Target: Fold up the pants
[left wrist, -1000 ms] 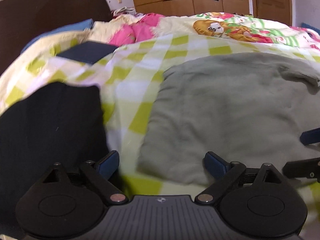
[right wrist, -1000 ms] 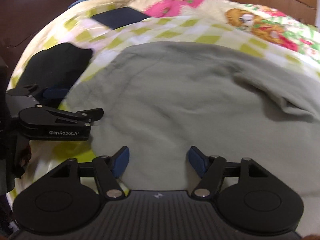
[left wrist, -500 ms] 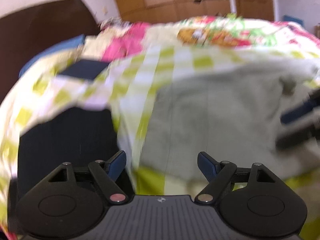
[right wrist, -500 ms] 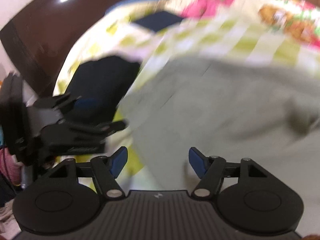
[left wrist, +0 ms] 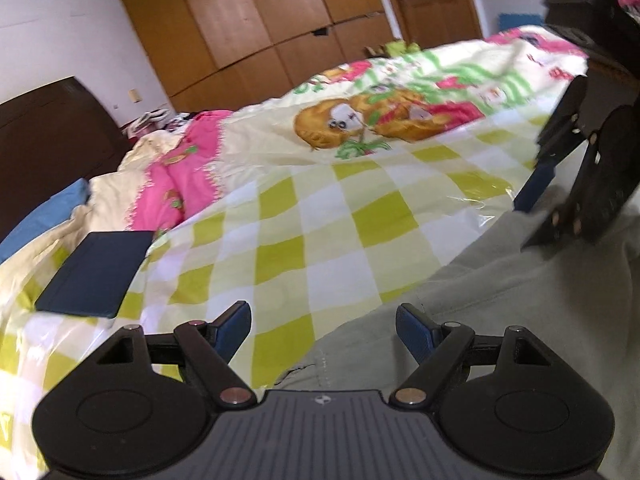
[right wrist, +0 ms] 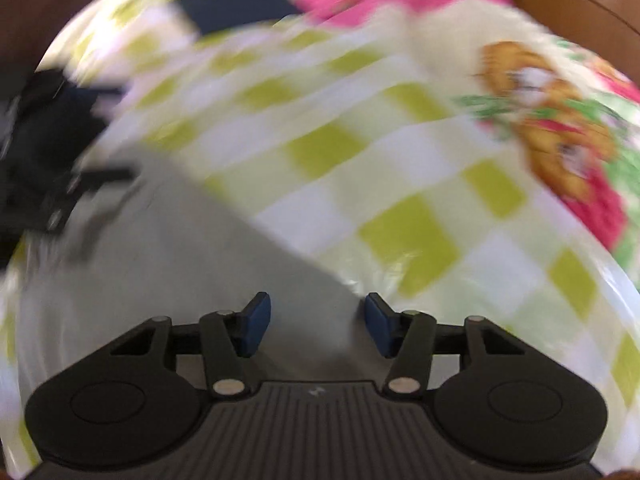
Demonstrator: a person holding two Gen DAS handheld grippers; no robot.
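The grey-green pants [left wrist: 520,300] lie flat on the checked bedsheet [left wrist: 320,208], filling the lower right of the left wrist view. My left gripper [left wrist: 324,328] hovers open over their left edge, with its right pad above the cloth and its left pad above the sheet. The right gripper's fingers [left wrist: 538,184] reach down at the pants' far edge. In the blurred right wrist view the pants [right wrist: 180,260] lie lower left. My right gripper [right wrist: 318,320] is closing, the cloth's edge lies between its jaws, and the pads stand apart from it.
A dark blue folded item [left wrist: 96,268] rests on the sheet at the left. A pink and cartoon-print quilt [left wrist: 360,120] covers the far bed. A dark headboard [left wrist: 48,140] stands left, wooden wardrobes [left wrist: 260,20] behind. The left gripper's fingers [right wrist: 104,174] show blurred.
Both views swung from the pants' near edge toward the far side. The black garment left the views. The right gripper's jaws narrowed, and it now sits upper right in the left wrist view.
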